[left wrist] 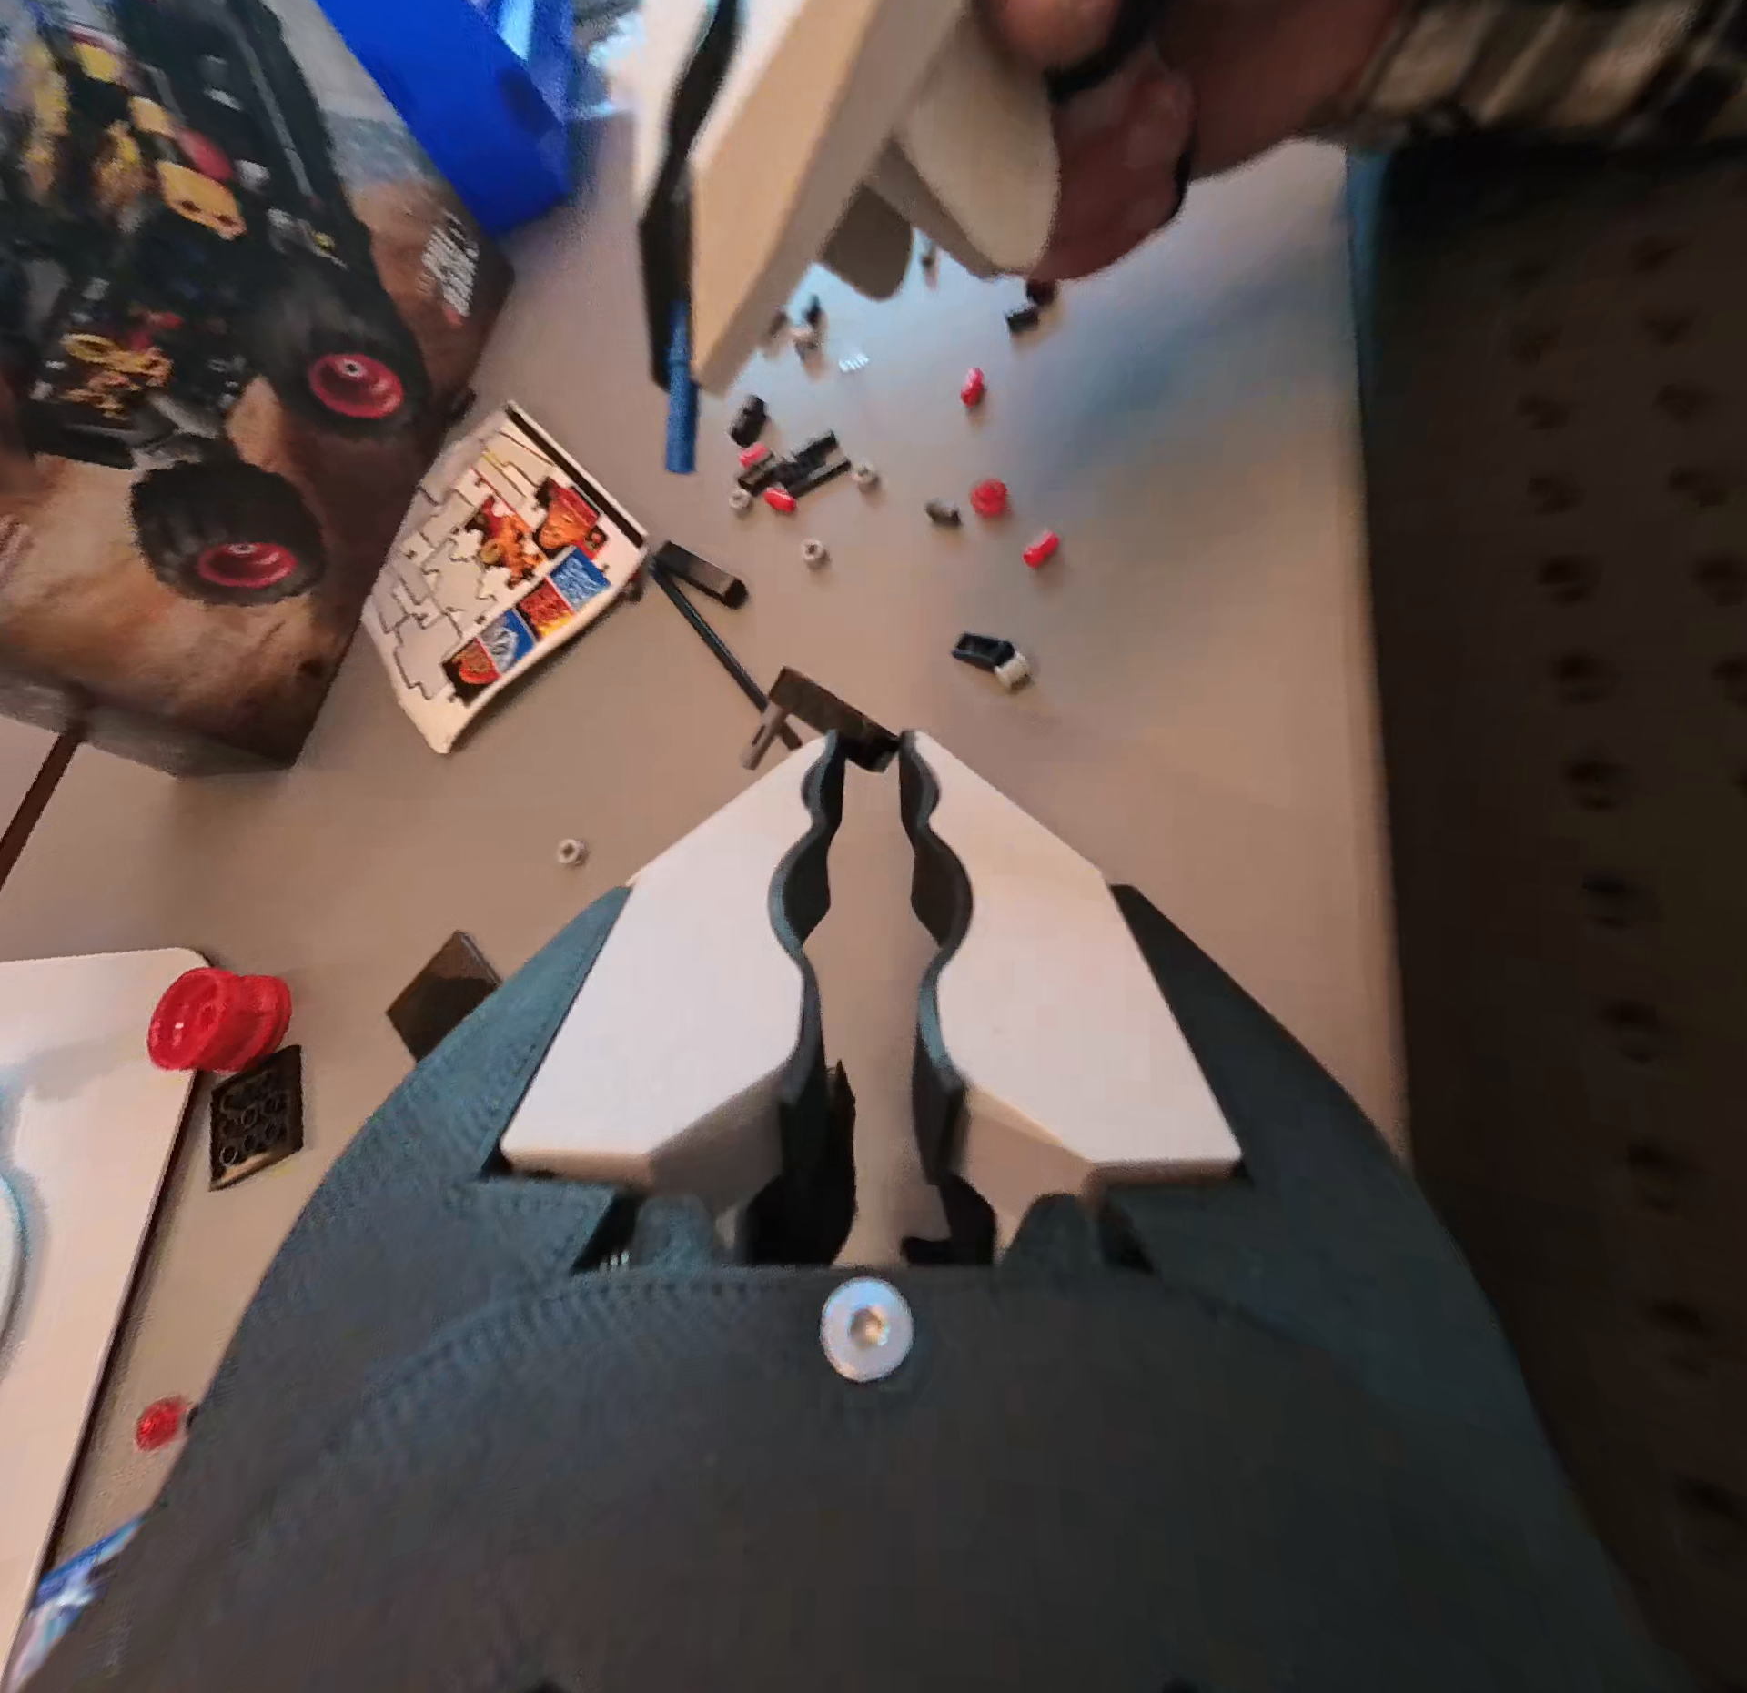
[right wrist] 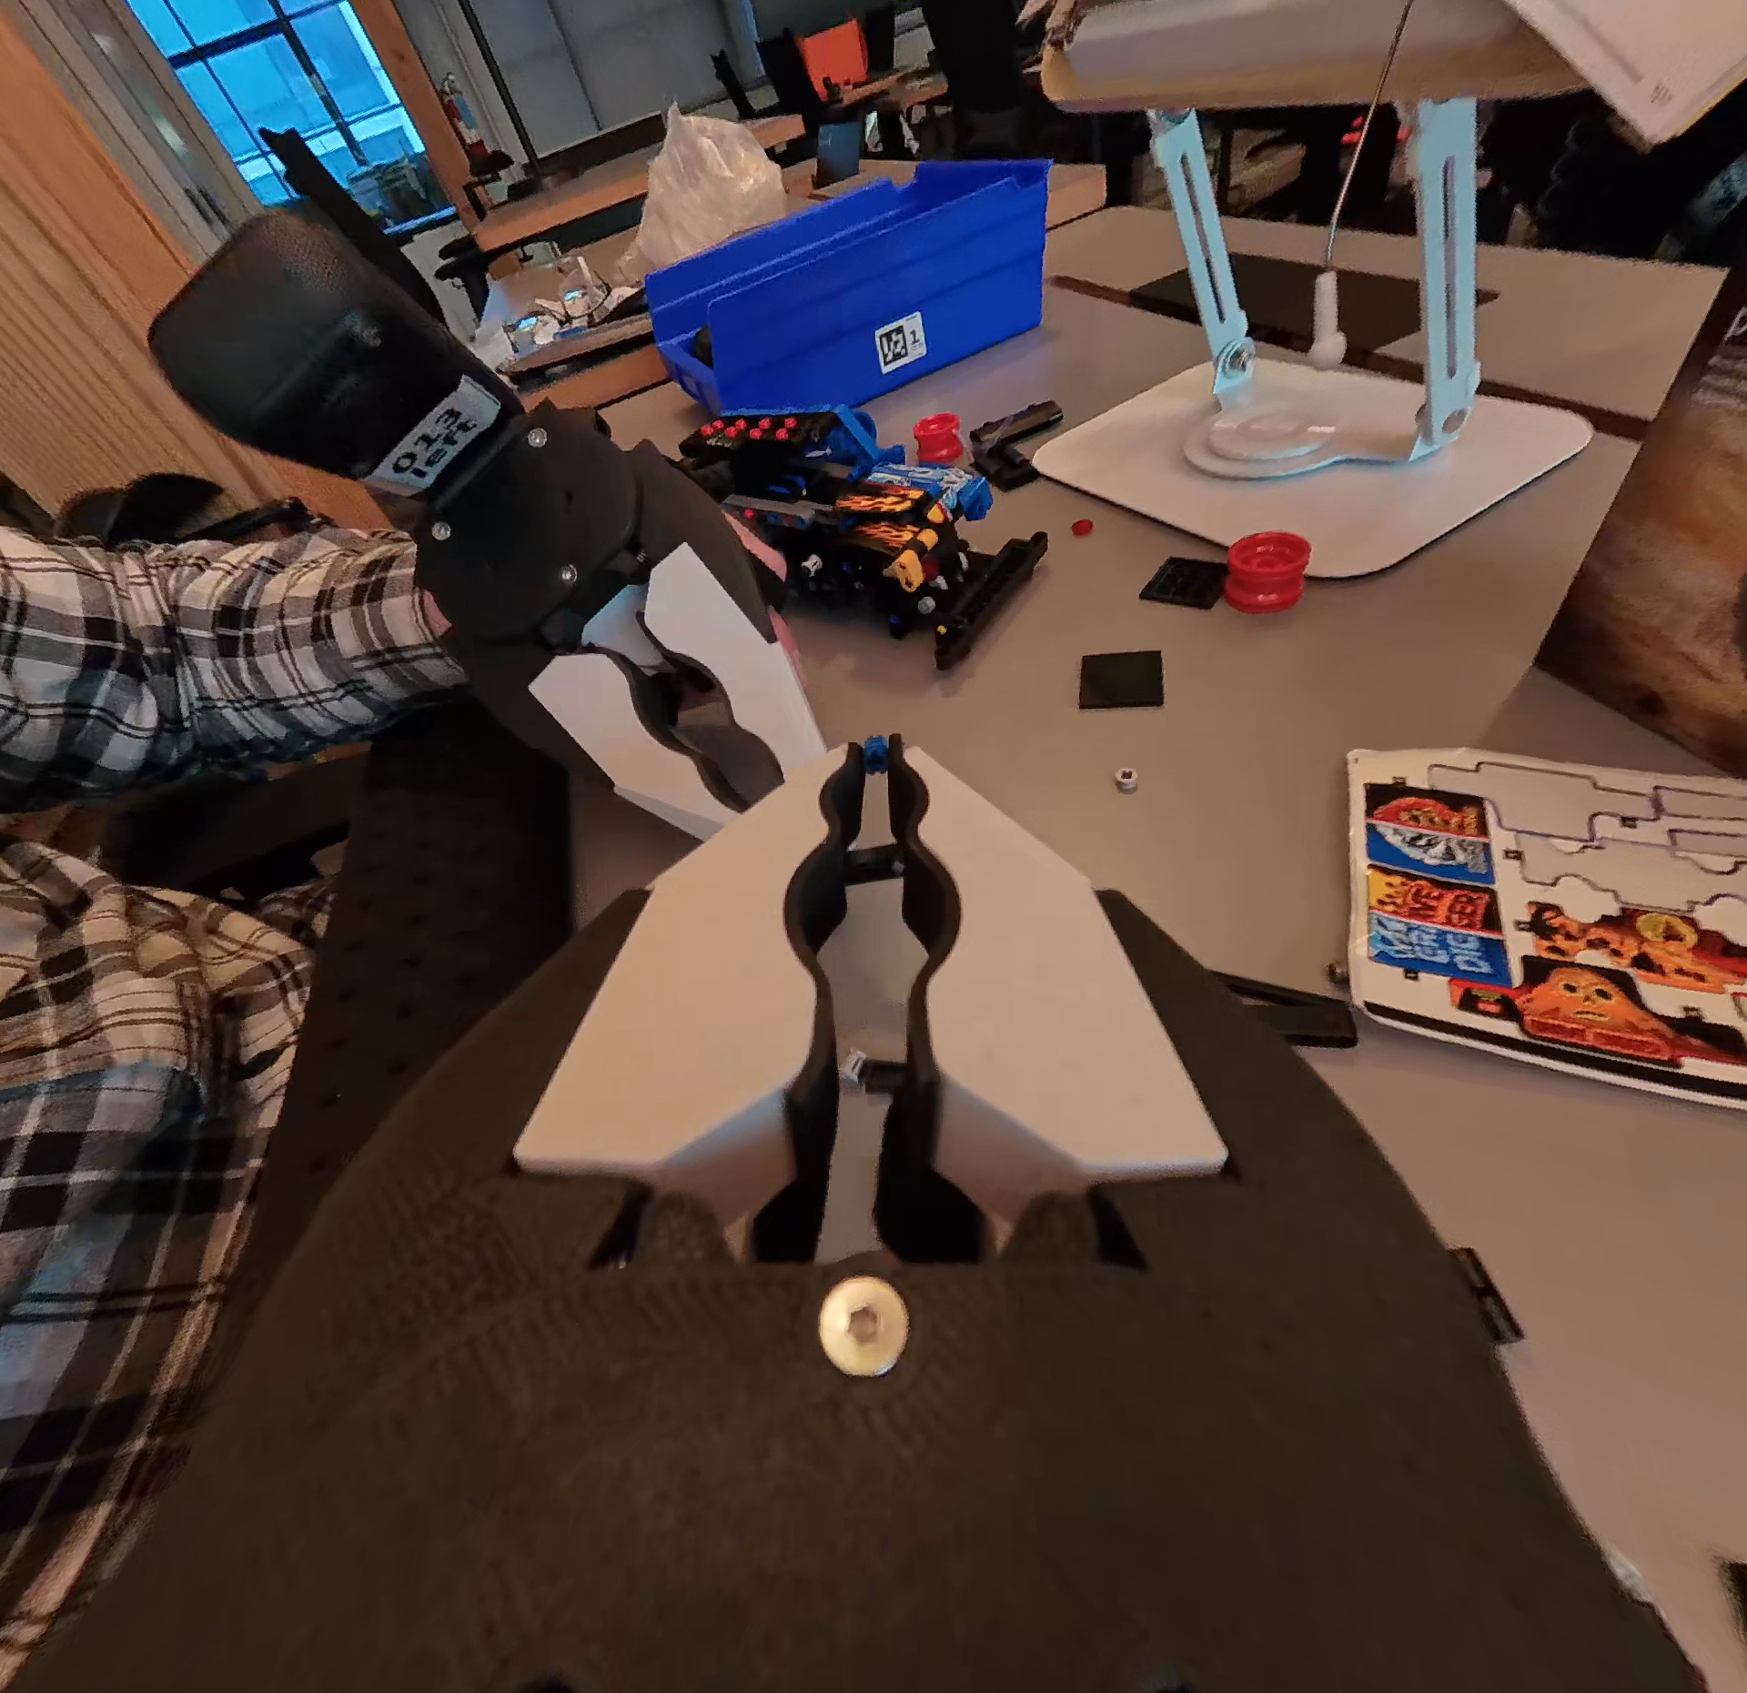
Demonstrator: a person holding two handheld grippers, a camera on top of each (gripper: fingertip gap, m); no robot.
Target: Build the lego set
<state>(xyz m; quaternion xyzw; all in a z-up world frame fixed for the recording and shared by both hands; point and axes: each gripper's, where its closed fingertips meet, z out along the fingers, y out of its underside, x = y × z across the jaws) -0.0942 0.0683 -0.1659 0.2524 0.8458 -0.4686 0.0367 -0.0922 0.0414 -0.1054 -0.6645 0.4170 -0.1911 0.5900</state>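
Observation:
In the left wrist view my left gripper (left wrist: 867,745) is shut on a black lego piece (left wrist: 824,702) with a grey pin on its side, held just above the grey table (left wrist: 1182,476). My right gripper (left wrist: 685,362) comes in from the top, blurred, with a blue pin (left wrist: 679,424) sticking out of its tips. In the right wrist view my right gripper (right wrist: 875,764) is shut on that small blue pin (right wrist: 875,750). The left gripper (right wrist: 756,783) is just to its left, tips close together. A partly built black, blue and orange lego vehicle (right wrist: 856,523) lies behind.
Loose red, black and grey pieces (left wrist: 988,497) are scattered on the table. The lego box (left wrist: 189,372) and a sticker sheet (left wrist: 506,575) lie on the left. A blue bin (right wrist: 851,296), a white stand (right wrist: 1323,461), red wheels (right wrist: 1267,570) and a black tile (right wrist: 1120,679) lie beyond. A chair (left wrist: 1569,797) borders the table edge. Across from one pair of fingers to the other is roughly 7 cm. The black tile (right wrist: 1120,679) lies around 15 cm away from my left fingertips.

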